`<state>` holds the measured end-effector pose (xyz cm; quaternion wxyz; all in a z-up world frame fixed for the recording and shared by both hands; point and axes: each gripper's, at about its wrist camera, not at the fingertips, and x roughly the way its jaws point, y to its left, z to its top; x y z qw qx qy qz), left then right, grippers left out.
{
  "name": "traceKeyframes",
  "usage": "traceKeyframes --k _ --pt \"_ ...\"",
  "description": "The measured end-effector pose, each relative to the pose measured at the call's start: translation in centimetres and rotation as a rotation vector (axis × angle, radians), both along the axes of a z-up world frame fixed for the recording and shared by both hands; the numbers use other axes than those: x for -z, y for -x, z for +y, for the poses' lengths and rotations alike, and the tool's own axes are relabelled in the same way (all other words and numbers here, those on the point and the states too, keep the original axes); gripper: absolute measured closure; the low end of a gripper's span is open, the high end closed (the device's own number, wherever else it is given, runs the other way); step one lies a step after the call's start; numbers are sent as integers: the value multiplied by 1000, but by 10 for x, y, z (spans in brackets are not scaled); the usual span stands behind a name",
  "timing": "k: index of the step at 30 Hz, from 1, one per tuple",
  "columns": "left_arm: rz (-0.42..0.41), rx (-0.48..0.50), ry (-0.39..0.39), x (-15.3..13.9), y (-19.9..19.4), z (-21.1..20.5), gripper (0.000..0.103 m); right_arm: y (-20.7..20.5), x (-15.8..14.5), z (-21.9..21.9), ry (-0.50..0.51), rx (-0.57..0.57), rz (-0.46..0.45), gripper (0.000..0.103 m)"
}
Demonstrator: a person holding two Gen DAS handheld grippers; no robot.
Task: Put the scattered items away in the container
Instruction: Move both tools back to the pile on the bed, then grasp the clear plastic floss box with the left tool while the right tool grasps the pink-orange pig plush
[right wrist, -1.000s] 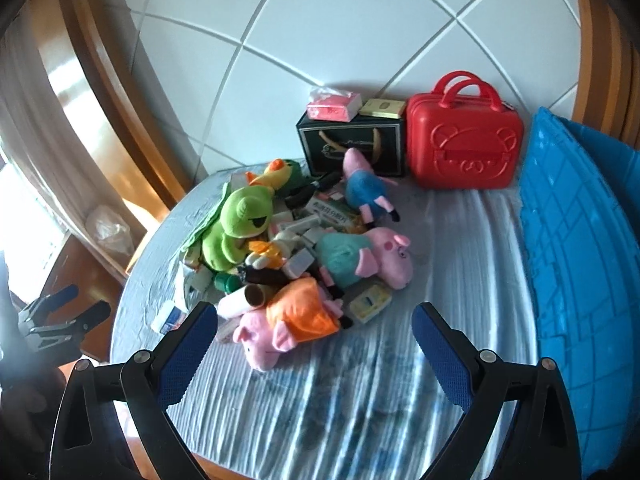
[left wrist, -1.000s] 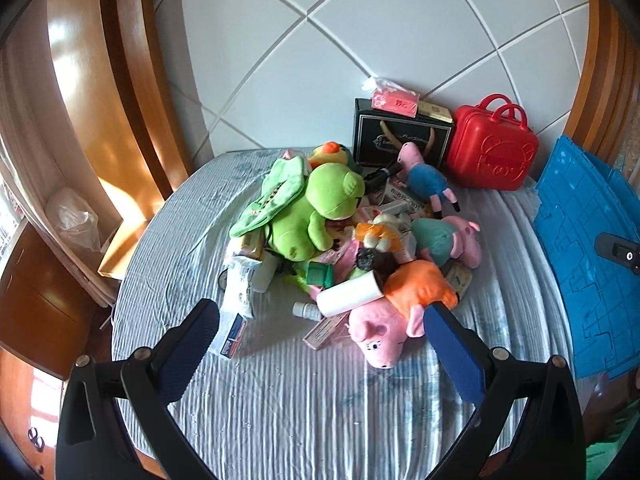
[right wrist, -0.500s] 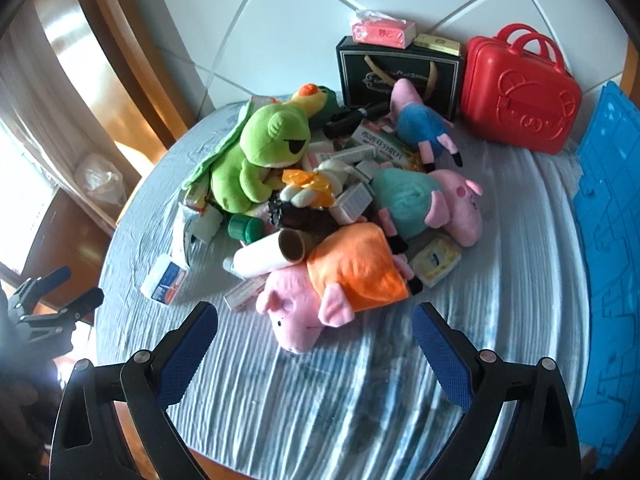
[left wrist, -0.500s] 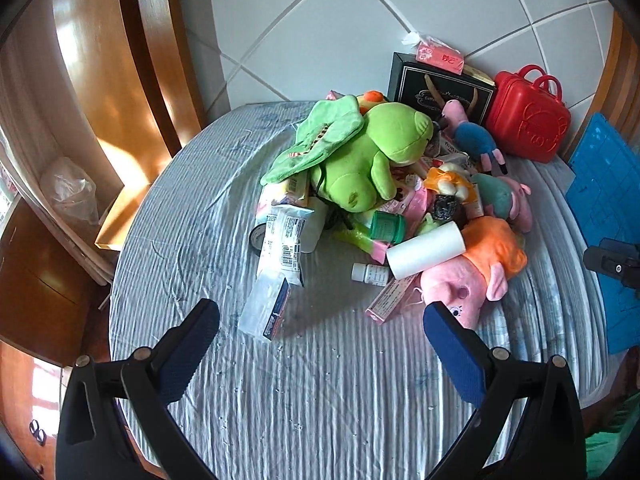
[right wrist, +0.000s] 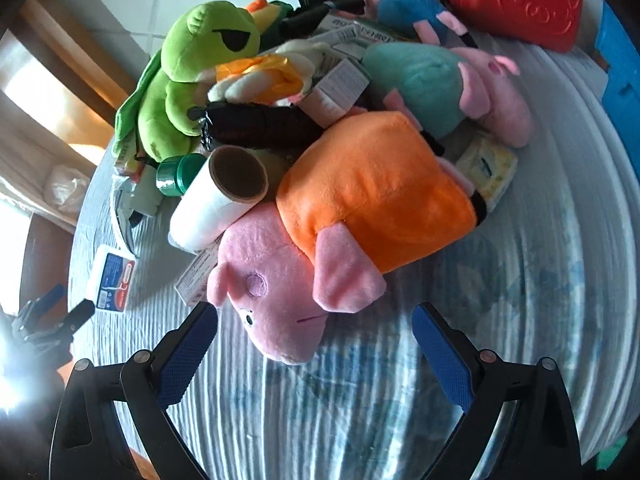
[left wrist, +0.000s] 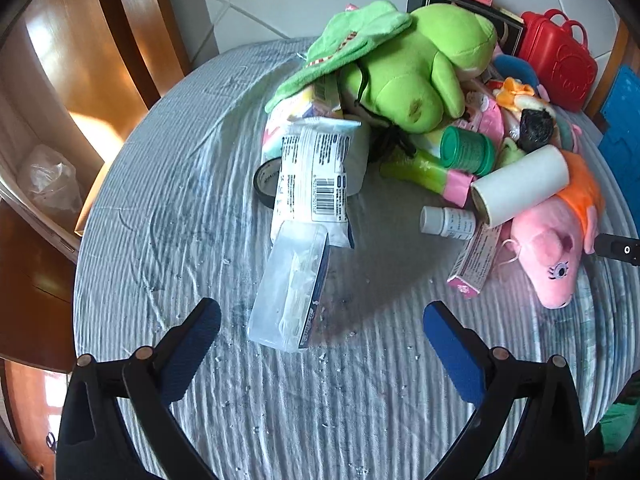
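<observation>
At the bottom of the left wrist view, the left gripper [left wrist: 322, 328] has its blue-padded fingers spread wide apart above the striped cloth [left wrist: 192, 208], holding nothing. Just beyond them, in the lower middle of the frame, lies a clear plastic box [left wrist: 291, 287] with a blue edge, its far end touching a white packet [left wrist: 316, 176] printed with a barcode. Further up sits a small white bottle [left wrist: 446, 222] at centre right, beside a white roll [left wrist: 520, 184] and a green-capped jar [left wrist: 466, 150]. A green frog plush [left wrist: 416, 68] crowns the pile in the upper middle, and a red case [left wrist: 558, 58] stands at the upper right against the tiled wall. In the right wrist view, the right gripper [right wrist: 314, 334] is likewise spread open and empty at the bottom, its fingers flanking the snout of a pink pig plush [right wrist: 320, 248] in an orange dress that fills the centre. Behind it lie a teal-dressed pig plush [right wrist: 440, 76] at upper right and the frog at upper left. A blue container [right wrist: 618, 68] shows at the right edge, apart from the pile.
</observation>
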<state>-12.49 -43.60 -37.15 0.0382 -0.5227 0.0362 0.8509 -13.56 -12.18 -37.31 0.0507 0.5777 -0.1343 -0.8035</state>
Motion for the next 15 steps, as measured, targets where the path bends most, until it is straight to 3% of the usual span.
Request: traceKeyframes --k 15 --pt "-59 -21 -5 42 36 -5 0 50 64 -2 170 285 -92 0"
